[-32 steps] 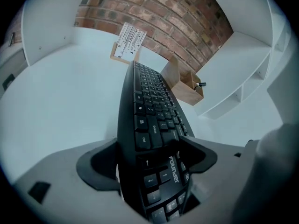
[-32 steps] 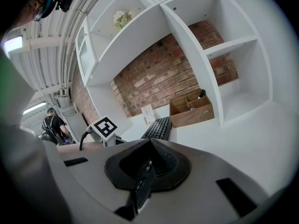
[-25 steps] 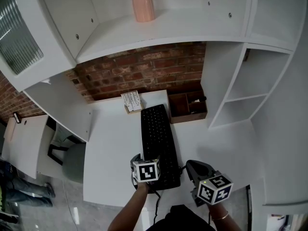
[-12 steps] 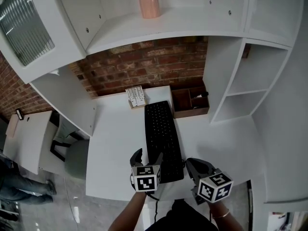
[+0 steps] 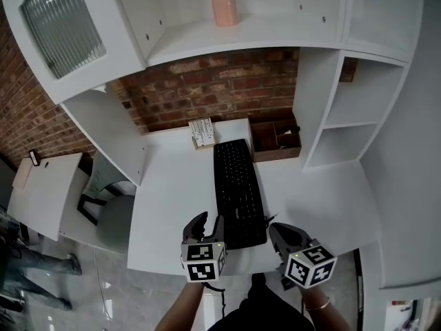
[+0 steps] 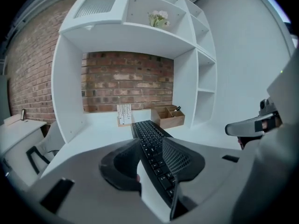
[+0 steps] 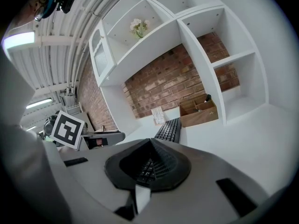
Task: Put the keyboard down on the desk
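Observation:
The black keyboard lies flat on the white desk, running lengthwise away from me. My left gripper hovers by the keyboard's near left corner. Its jaws are closing, with a gap still between them and nothing gripped. In the left gripper view the keyboard shows through that gap, beyond the left gripper. My right gripper hangs just right of the keyboard's near end, jaw tips together on nothing. The right gripper view shows the keyboard ahead of the right gripper.
A wooden organiser box and a small card stand sit at the back against the brick wall. Open white shelves rise at the right, and a pink vase stands overhead. A chair is left of the desk.
My left gripper has drawn back off the keyboard's near left corner toward the desk's front edge, and its jaws have narrowed. The keyboard and the right gripper have stayed put.

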Available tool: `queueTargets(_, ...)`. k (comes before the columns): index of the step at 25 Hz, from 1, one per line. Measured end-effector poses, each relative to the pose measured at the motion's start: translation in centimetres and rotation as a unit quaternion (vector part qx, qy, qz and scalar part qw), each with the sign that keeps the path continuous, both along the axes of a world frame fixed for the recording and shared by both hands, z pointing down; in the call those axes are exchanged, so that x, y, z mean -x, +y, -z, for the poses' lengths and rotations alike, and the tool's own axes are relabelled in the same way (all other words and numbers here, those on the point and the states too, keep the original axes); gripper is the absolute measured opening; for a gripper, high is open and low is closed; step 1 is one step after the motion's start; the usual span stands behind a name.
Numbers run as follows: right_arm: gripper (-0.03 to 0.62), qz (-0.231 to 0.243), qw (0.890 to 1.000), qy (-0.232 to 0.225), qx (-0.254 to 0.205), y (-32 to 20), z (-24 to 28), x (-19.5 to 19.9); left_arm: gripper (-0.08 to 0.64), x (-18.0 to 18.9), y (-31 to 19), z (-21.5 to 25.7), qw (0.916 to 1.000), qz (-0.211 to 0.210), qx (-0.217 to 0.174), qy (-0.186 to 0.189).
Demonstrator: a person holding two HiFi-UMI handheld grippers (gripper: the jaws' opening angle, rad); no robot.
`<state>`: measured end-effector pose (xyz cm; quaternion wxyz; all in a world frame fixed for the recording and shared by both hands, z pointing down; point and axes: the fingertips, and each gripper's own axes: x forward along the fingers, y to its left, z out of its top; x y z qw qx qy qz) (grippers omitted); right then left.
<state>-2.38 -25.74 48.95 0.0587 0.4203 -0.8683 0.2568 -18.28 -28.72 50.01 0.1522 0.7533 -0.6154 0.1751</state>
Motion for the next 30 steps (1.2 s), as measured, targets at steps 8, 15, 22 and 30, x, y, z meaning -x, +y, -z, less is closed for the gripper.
queueTargets(8,0.005,0.001,1.000,-0.003,-0.029,4.0,1.9,0.2,0.057,0.4,5.1,2.9,0.9990,-0.013,-0.031,0.028)
queueTargets(15,0.005,0.000,0.998,0.005,-0.056,8.0,3.3,-0.1,0.009,0.3,10.0,5.1,0.9970,-0.033,-0.058,0.040)
queueTargets(22,0.005,-0.006,0.995,0.031,-0.091,11.5,4.7,-0.6,0.008,0.7,14.5,6.0,0.9942,-0.029,-0.078,0.068)
queueTargets(30,0.005,-0.005,0.993,0.055,-0.109,14.5,5.2,0.0,0.008,1.7,17.9,6.5,0.9927,-0.020,-0.092,0.076)
